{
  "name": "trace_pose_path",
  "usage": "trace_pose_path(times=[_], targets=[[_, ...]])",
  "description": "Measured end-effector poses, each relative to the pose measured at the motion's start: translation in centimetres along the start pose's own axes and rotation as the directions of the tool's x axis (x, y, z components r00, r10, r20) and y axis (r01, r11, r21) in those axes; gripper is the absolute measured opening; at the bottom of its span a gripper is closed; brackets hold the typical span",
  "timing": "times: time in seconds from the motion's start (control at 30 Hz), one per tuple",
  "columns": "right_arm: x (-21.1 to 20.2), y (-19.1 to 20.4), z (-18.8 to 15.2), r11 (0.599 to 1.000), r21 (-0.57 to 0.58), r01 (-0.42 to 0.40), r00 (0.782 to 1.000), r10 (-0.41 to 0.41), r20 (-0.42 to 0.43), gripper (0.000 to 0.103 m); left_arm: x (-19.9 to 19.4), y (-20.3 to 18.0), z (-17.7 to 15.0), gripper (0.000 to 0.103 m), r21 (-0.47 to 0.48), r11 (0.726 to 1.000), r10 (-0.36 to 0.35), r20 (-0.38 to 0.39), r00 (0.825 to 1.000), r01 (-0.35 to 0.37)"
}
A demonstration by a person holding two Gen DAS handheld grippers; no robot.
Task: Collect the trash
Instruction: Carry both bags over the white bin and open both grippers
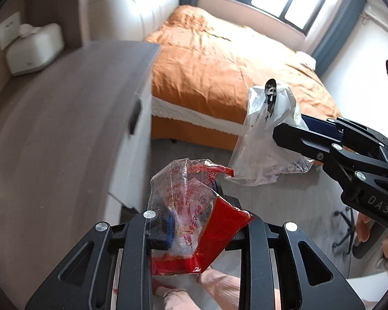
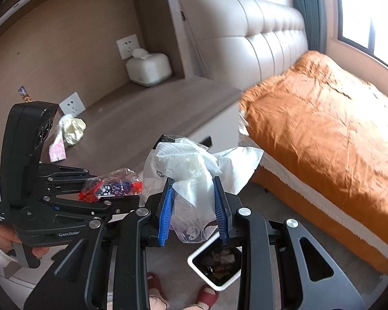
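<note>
- While clamped in the left tongs [image 1: 191,222], a red wrapper [image 1: 194,206] points forward.
- Right tongs [image 2: 194,201] pinch clear plastic bags [image 2: 191,178] upright.
- White bin [image 2: 214,263] below holds dark scraps.

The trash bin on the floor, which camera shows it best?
The right wrist view. The white trash bin sits on the floor just below the right gripper, its dark contents visible through the open top. The left wrist view does not show the bin at all.

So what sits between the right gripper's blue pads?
Right wrist view: crumpled clear and white plastic bags, pinched between the blue pads of the right gripper.
</note>
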State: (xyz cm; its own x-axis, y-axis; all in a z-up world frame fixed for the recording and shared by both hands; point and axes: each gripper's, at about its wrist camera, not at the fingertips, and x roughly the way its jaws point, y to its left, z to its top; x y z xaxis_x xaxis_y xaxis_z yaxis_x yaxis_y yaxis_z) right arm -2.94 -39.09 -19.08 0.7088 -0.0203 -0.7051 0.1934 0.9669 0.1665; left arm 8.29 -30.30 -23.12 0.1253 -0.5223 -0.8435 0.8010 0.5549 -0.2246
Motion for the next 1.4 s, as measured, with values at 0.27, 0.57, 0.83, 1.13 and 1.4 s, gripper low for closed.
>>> trace_pose_path(times=[0.27,0.57,0.83,1.13,1.4], targets=[[1.7,-3.2,-2.8,0.998,0.06,0.019,0.997,-0.014,-0.079,0.031,5.7,-1.8,-0.8,0.024,0.03,0.998,-0.043,-0.086,0.995,0.046],[7.3,-6.2,-7.7,0.996,0.083,0.044,0.976,-0.025,-0.215,0.031,13.7,-1.8,-4.0,0.025,0.021,0.997,-0.062,-0.197,0.978,0.068],[13.3,-8.8,-11.9,0.994,0.1,0.054,0.953,-0.022,-0.301,0.031,21.1,-0.6,-8.0,0.025,0.009,0.995,-0.093,-0.289,0.953,0.1],[22.1,-11.3,-17.3,0.982,0.191,0.006,0.899,0.078,-0.431,0.031,30.8,1.6,-12.8,0.025,-0.049,0.99,-0.139,-0.366,0.92,0.13],[29.0,-12.7,-22.1,0.951,0.31,-0.009,0.842,0.174,-0.51,0.036,37.5,2.6,-16.1,0.094,-0.111,0.984,-0.176,-0.427,0.887,0.141]])
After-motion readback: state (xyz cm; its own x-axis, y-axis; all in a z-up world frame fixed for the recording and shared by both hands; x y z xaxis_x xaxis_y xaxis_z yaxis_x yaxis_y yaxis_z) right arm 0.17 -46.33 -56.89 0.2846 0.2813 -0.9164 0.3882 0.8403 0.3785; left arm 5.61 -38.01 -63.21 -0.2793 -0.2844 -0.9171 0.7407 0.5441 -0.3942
